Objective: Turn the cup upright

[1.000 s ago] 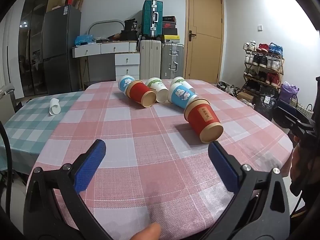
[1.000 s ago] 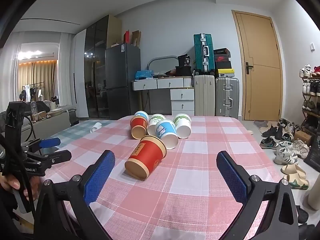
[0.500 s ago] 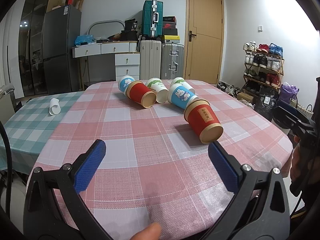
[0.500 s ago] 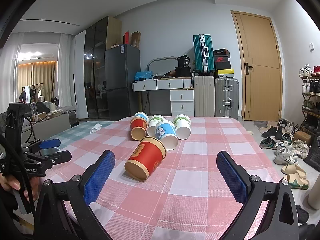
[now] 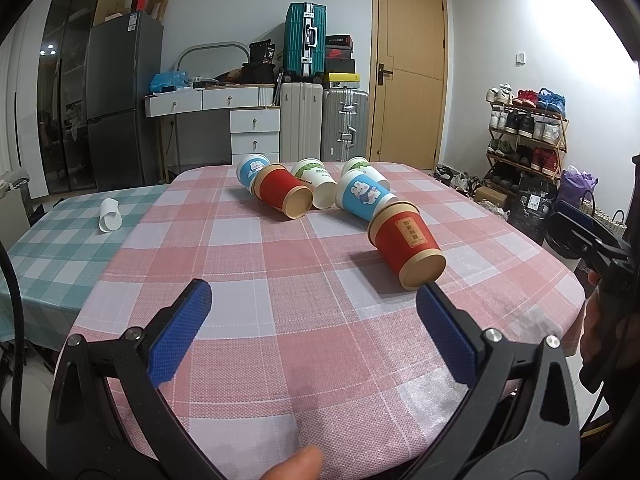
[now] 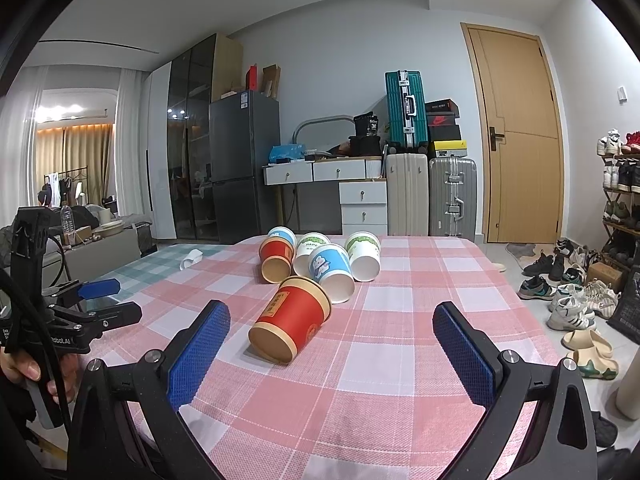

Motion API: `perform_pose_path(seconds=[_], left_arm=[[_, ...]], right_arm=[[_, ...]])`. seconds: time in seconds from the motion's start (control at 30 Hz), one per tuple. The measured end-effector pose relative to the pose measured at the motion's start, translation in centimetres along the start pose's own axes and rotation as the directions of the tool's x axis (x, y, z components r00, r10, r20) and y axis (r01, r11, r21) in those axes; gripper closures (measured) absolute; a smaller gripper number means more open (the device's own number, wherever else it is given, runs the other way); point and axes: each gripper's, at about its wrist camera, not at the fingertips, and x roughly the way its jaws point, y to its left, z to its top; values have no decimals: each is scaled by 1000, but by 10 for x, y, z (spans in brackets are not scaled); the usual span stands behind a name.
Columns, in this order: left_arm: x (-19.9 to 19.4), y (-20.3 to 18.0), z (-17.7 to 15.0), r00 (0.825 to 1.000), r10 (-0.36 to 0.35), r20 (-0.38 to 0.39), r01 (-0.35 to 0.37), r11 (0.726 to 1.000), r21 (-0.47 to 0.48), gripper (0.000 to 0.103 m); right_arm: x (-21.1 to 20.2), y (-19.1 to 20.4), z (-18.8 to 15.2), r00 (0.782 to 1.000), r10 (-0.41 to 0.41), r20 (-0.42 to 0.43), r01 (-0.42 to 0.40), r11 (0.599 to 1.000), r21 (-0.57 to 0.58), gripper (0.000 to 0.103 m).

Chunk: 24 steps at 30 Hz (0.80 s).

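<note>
Several paper cups lie on their sides on the pink checked table (image 5: 280, 320). The nearest is a red cup (image 5: 406, 246), also in the right wrist view (image 6: 290, 318), its mouth facing me. Behind it lie a blue cup (image 5: 362, 194), a second red cup (image 5: 282, 194), and white cups (image 5: 316, 184). My left gripper (image 5: 314, 330) is open and empty, well short of the cups. My right gripper (image 6: 330, 354) is open and empty, with the nearest red cup just beyond its left finger. The left gripper also shows in the right wrist view (image 6: 100, 300).
A small white cup (image 5: 109, 216) lies on the green checked cloth at the left. Behind the table stand a desk with drawers (image 5: 240, 120), suitcases (image 5: 306, 44) and a door. A shoe rack (image 5: 524, 132) and loose shoes are at the right, off the table edge.
</note>
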Motion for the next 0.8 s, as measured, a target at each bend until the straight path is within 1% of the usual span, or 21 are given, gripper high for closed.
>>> perform_pose_path(seconds=[0.8], left_arm=[[-3, 1, 3, 1000, 1, 6, -1, 1000, -3, 1]], right_arm=[[0, 1, 1, 1000, 0, 2, 0, 1000, 1, 0]])
